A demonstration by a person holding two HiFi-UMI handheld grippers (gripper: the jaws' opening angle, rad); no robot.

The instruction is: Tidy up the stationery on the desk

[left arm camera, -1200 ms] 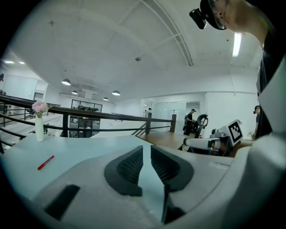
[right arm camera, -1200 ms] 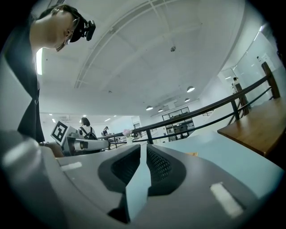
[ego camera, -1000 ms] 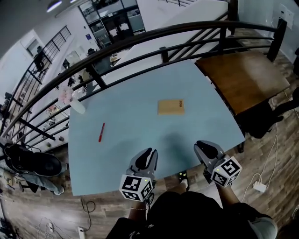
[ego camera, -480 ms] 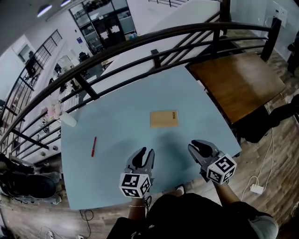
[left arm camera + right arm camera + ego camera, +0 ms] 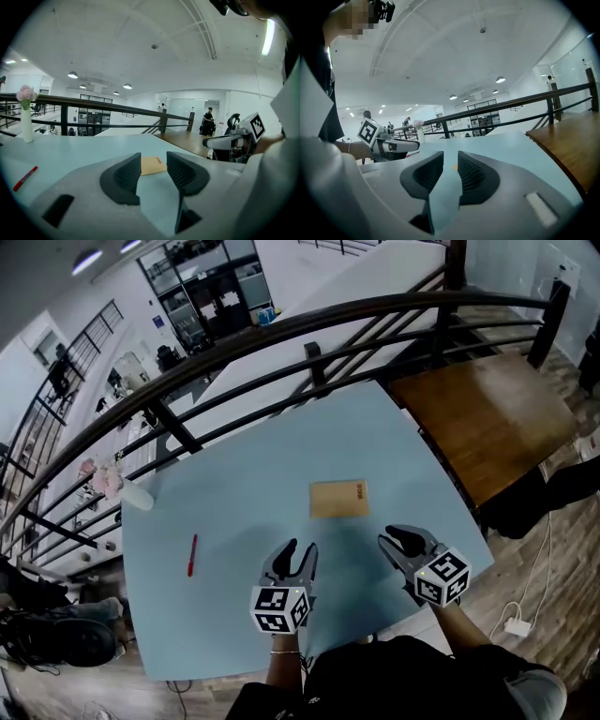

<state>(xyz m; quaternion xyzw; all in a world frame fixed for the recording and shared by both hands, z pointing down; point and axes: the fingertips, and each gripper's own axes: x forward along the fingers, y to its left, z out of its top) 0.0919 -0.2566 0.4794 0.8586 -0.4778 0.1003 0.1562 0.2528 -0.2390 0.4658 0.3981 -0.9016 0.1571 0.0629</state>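
Light-blue table (image 5: 234,474) in the head view carries a tan flat rectangular pad (image 5: 338,500) near its middle, a red pen (image 5: 192,554) well to the left, and a white vase of pink flowers (image 5: 134,495) at the far left edge; the left tool (image 5: 298,550) and right tool (image 5: 394,536) hover over the near side, short of the pad. Left gripper view: jaws partly apart, just been opening, gripping nothing, with the pad showing through the gap farther along the table. Right gripper view: jaws narrowly apart, just been opening, empty, with bare table and a sliver of pad beyond.
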